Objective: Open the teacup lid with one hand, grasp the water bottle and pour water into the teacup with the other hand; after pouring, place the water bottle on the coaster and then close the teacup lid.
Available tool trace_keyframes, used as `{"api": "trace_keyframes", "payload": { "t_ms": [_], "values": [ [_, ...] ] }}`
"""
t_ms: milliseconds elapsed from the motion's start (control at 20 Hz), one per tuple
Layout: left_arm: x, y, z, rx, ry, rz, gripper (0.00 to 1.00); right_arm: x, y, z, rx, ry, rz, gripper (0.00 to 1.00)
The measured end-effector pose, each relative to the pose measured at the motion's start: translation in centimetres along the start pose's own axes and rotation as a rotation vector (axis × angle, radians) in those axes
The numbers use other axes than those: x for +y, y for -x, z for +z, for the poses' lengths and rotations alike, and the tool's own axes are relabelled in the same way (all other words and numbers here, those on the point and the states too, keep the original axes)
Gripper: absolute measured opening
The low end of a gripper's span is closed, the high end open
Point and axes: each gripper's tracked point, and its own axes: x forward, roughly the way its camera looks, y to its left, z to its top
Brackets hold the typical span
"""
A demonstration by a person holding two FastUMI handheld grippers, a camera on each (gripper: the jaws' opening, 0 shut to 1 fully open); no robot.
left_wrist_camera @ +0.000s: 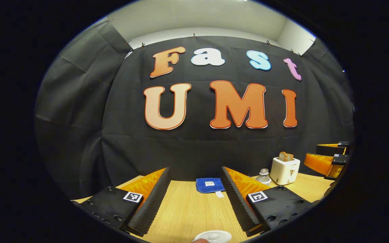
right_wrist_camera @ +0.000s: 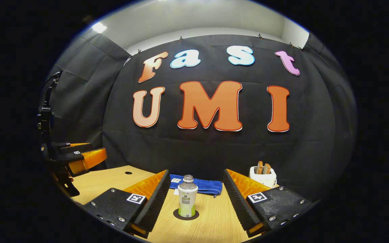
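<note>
A black cloth wall backs a light wooden table [right_wrist_camera: 211,219], with a pale room wall above it.

In the right gripper view, the right gripper [right_wrist_camera: 194,206] hangs low over the table with its fingers spread wide and nothing between them pressed. The bottle [right_wrist_camera: 187,196] stands upright on a dark round coaster [right_wrist_camera: 186,215], ahead of the fingers and apart from both. Its cap is on. Behind it, along the table's back edge, lies a folded blue cloth [right_wrist_camera: 203,184]. A white toaster [right_wrist_camera: 263,176] with two slices of bread in its slots stands toward the back right corner. At the table's left edge the left gripper [right_wrist_camera: 79,157] shows from the side, held above the wood.

In the left gripper view, the left gripper [left_wrist_camera: 196,202] also has its fingers wide apart, gripping nothing. The white teacup lid [left_wrist_camera: 213,237] sits at the near edge of the table, just in front of and between the fingers; the cup under it is hidden. The cloth [left_wrist_camera: 209,185] lies at the back edge. To the right, the bottle [left_wrist_camera: 263,176] stands beside the toaster [left_wrist_camera: 284,170], partly behind the finger. The right gripper [left_wrist_camera: 329,158] hovers at the far right, well apart from the lid.
</note>
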Motion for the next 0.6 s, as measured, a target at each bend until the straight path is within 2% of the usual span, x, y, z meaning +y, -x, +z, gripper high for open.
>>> {"api": "trace_keyframes", "payload": {
  "t_ms": [150, 300, 600],
  "values": [
    [-0.3, 0.1, 0.1, -0.004, 0.0, -0.008, 0.96, 0.3, -0.1, 0.0, 0.004, -0.001, 0.004, 0.94],
    [-0.3, 0.0, 0.3, -0.019, -0.002, -0.016, 0.99, 0.3, 0.0, 0.1, 0.0, 0.0, 0.004, 0.94],
    [0.4, -0.2, -0.1, -0.005, -0.011, 0.008, 0.97, -0.3, 0.2, 0.0, 0.003, 0.014, -0.008, 0.94]
  ]
}}
